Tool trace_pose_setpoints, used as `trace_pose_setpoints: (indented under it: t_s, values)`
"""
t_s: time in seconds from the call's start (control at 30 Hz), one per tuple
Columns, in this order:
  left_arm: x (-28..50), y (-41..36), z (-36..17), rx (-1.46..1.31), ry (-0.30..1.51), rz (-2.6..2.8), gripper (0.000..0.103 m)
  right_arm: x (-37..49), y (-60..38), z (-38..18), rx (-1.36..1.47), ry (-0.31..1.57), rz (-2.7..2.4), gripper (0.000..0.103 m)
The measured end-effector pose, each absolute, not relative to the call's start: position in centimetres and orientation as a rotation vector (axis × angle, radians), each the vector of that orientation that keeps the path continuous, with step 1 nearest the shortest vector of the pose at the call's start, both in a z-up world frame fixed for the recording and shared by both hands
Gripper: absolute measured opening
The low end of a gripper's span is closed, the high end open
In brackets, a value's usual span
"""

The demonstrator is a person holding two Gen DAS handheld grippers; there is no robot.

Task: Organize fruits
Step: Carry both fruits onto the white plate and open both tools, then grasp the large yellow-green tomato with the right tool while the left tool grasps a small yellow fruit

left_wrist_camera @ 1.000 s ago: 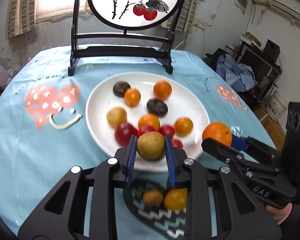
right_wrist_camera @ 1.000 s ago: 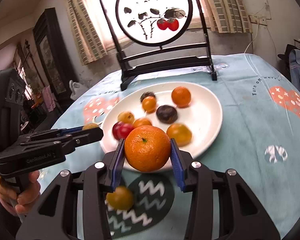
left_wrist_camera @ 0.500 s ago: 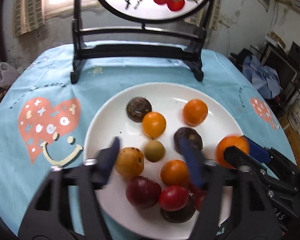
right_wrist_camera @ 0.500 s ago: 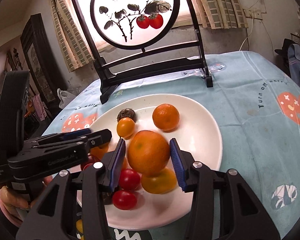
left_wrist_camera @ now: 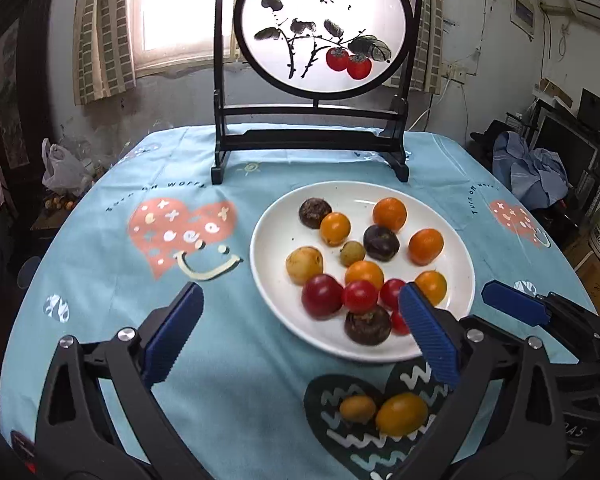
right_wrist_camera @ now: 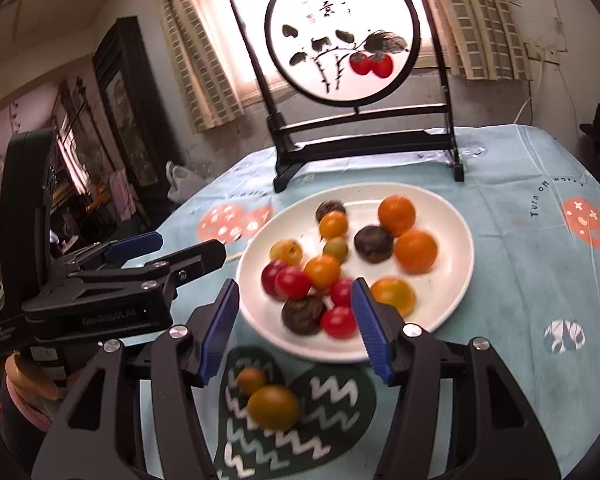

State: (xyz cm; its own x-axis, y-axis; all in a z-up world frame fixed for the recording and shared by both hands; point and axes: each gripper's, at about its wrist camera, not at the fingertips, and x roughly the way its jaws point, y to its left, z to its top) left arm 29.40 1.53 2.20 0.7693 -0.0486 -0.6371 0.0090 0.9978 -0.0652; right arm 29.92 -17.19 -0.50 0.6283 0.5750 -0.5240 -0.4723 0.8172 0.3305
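Two loose fruits (left_wrist_camera: pixel 384 412) lie on the worktop's dark heart print (left_wrist_camera: pixel 380 440), at 6 o'clock of the full white plate (left_wrist_camera: pixel 260 248). Both sit just below the left gripper (left_wrist_camera: pixel 300 336) and right gripper (right_wrist_camera: pixel 296 328), each with fingers spread wide and empty. The right one seems nearer. The oval yellow fruit's long axis runs roughly 9 to 3. Bare cloth lies open at 9 o'clock.

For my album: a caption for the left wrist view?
Open left hand-held gripper over a plate of fruit; two fruits wait on the cloth.
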Motion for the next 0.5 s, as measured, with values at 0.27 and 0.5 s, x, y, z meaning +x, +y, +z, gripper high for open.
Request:
trace_pose_setpoints:
  t_s: [0.27, 0.5]
  values:
    - [28.4, 5.3, -2.1, -0.167, 0.787, 0.044, 0.1, 28.6, -15.3, -4.0, 0.084, 0.773, 0.632, 0.059]
    - [28.1, 6.4, -2.1, -0.224, 0.783, 0.075, 0.1, 28.2, -13.7, -5.4, 0.003, 0.821, 0.66, 0.059]
